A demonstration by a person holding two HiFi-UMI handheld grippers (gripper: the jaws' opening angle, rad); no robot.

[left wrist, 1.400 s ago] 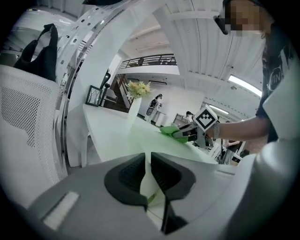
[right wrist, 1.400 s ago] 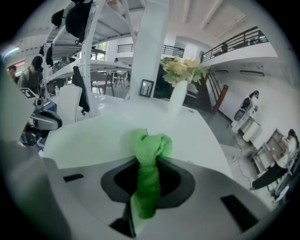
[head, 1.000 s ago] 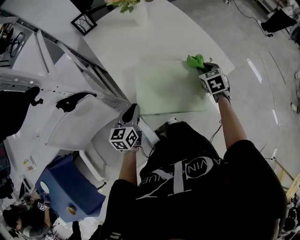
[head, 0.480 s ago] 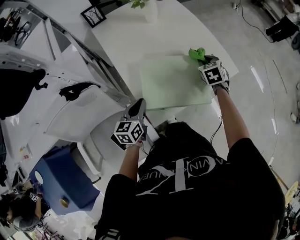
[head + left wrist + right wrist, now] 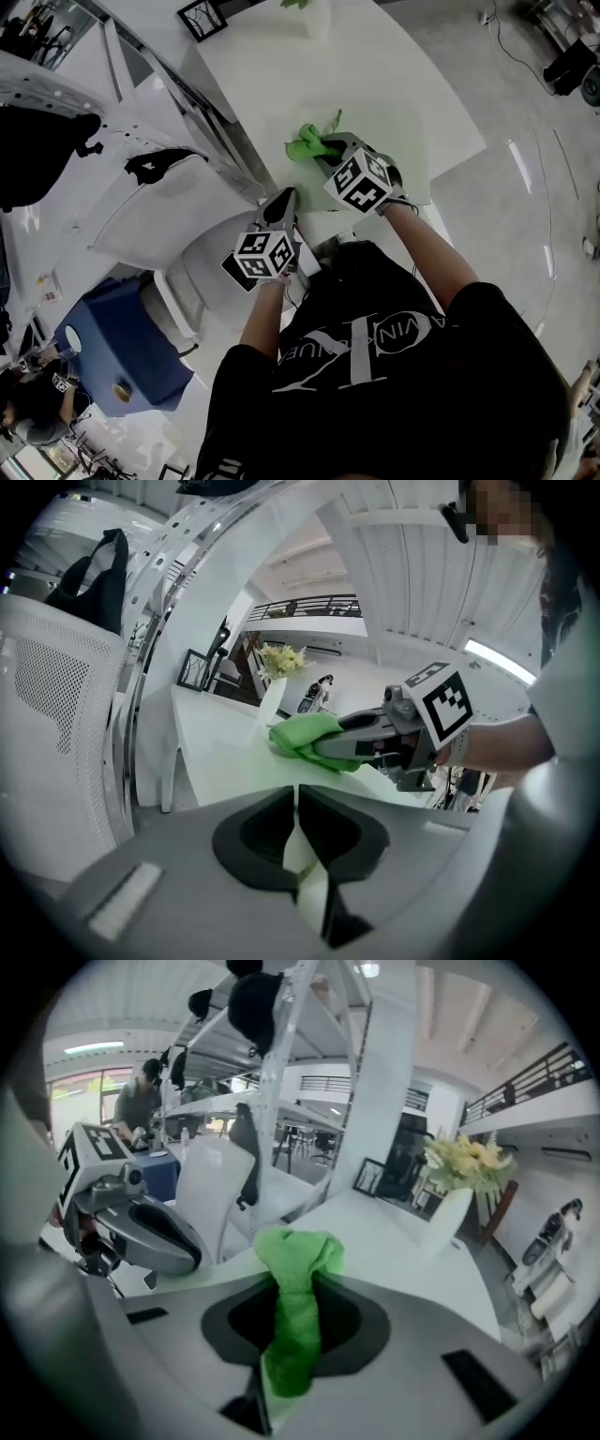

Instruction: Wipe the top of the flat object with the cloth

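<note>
Jaws: right gripper (image 5: 330, 153) clamps cloth (image 5: 306, 145) on board (image 5: 398, 141); left gripper (image 5: 281, 201) jaws nearly together, empty, at board's near edge. Step: mid-wipe. Next: press cloth flat, sweep rest of top.

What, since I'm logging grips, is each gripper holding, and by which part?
The right gripper clamps the green cloth along a bunched fold, one end poking past the jaw tips. The left gripper holds nothing; its jaws are nearly together.
</note>
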